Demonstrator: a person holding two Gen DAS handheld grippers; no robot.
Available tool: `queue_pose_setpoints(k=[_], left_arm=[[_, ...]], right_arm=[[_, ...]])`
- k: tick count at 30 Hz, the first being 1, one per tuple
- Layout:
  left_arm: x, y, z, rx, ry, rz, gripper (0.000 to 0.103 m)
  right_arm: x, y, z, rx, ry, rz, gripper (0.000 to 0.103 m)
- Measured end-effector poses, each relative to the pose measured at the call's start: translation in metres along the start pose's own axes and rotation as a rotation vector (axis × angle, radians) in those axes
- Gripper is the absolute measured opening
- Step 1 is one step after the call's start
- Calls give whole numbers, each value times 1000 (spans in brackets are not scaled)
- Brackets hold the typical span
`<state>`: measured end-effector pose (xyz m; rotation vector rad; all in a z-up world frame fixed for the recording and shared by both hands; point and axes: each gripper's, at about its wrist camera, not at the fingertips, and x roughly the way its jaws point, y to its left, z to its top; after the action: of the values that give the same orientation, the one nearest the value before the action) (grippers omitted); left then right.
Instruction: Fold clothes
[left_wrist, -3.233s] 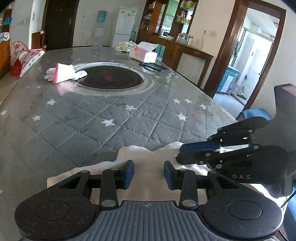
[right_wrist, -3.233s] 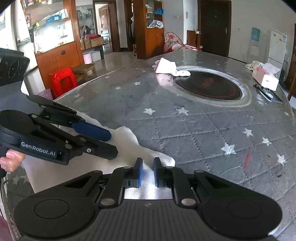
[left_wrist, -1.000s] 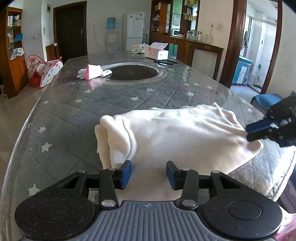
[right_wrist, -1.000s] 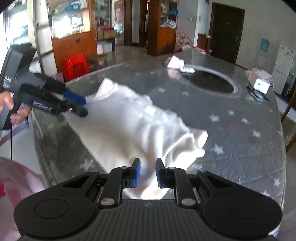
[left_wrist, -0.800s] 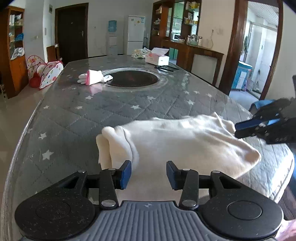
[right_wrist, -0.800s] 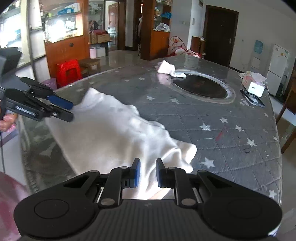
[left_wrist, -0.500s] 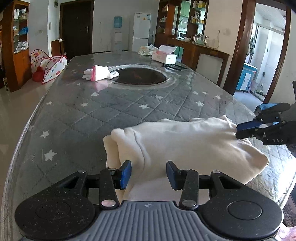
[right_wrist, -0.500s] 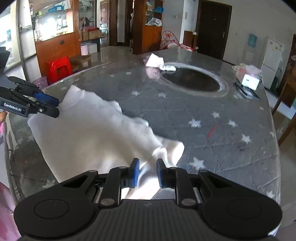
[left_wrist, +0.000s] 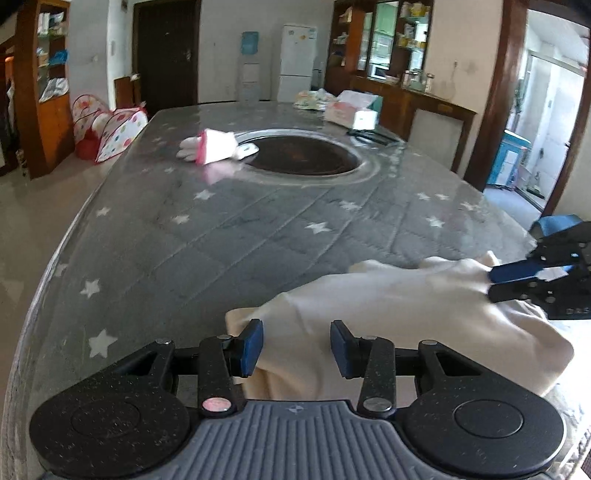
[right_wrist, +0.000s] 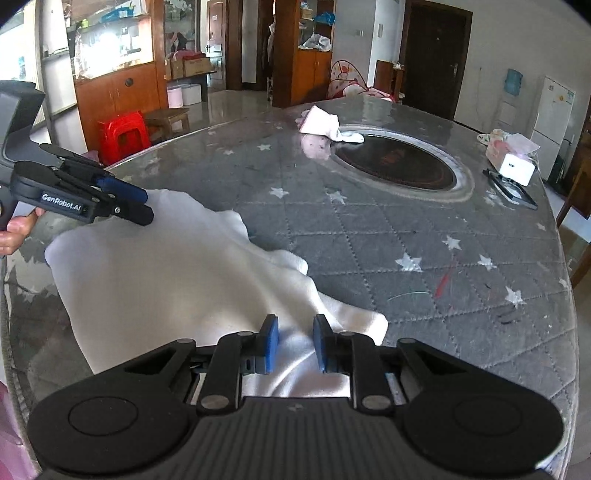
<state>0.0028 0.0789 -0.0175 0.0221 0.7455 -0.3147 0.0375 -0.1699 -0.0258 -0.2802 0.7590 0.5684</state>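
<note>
Table (left_wrist: 229, 236) beyond cream garment (left_wrist: 388, 306) bare; glove (left_wrist: 212, 147), tissue box (left_wrist: 352, 110) far.

Looking like a home dining room: big round table (left_wrist: 229, 236) wearing a quilted star cover, fridge (left_wrist: 297, 62) and water dispenser (left_wrist: 249, 70) standing by the wall, wooden cabinets (right_wrist: 122, 92), kids' play tent (left_wrist: 110, 129) sitting nearby.

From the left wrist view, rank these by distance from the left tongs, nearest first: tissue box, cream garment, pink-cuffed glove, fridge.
1. Cream garment: between the left tongs, at the table's near edge.
2. Pink-cuffed glove: mid-table, left of the dark round inset.
3. Tissue box: far end, right.
4. Fridge: against the back wall.
</note>
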Motion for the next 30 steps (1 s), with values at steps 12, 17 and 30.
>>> queue_pose_setpoints(k=[12,17,30], left_arm=[[-38,-14,-17,44,-50,-59,39],[-27,-12,-21,26,-31,-73,38],[-40,-9,-15,-30,-104,-57,36]], right_arm=[[-15,18,2,-39,-33,48,22],[-7,22,-4,-33,-9,53,23],[-8,23,-2,-26,-20,42,28]])
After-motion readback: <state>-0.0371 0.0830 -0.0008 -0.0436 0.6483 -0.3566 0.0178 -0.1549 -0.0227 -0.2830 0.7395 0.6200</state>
